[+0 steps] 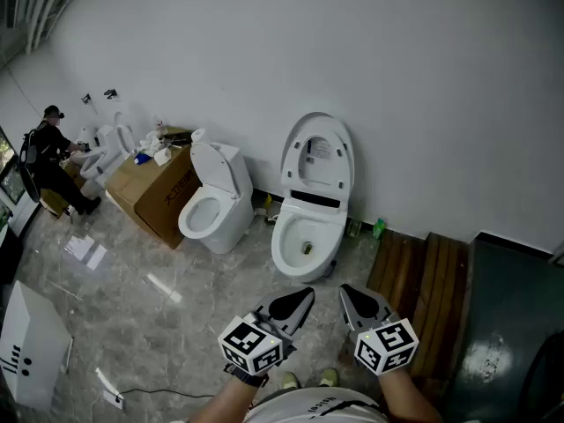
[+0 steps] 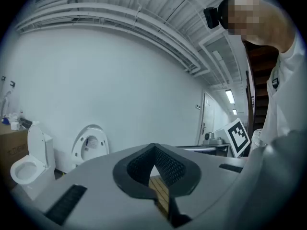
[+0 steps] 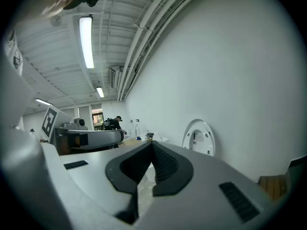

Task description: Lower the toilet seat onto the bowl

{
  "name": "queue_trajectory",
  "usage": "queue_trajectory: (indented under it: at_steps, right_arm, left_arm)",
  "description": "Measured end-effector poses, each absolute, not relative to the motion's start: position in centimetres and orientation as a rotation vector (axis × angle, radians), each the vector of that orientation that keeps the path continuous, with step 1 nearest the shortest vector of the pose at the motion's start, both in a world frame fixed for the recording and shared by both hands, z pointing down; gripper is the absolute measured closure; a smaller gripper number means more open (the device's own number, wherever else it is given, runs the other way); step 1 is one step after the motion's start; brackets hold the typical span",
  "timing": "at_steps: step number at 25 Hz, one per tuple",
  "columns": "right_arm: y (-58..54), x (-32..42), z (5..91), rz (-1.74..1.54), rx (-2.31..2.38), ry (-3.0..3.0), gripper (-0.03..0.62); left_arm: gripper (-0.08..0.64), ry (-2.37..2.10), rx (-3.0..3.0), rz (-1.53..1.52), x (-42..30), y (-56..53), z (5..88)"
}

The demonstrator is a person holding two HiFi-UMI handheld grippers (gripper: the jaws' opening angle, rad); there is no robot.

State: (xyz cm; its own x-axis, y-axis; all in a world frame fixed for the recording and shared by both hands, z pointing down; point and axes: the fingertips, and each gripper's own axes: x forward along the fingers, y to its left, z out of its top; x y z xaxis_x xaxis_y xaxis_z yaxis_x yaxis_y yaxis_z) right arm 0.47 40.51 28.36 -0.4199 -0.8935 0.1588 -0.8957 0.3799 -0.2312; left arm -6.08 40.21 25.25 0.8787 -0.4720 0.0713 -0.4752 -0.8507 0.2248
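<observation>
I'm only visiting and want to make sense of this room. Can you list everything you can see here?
toilet seat: one, white, raised upright by the wall ahead
bowl: one, white, below the seat
second toilet: one, white, left of the first
cardboard box: one, brown, left of the second toilet, oddments on top
green bottle: one, on the floor by the wall
wooden platform: one, brown slats, right of the bowl
white panel: one, lower left on the floor
other person: one, dark clothes, far left
left gripper: one, grey, fingers shut, empty
right gripper: one, grey, fingers shut, empty
</observation>
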Motion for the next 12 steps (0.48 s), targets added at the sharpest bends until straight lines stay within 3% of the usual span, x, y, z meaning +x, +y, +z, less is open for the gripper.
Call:
queue_trajectory:
  at_steps: [12]
  right_arm:
    - [40.5,0.9,28.5,0.471,1.663,-2.656,0.577]
  left_arm:
    - [0.551,-0.692,2.806,0.004,-4.9,40.4,25.8]
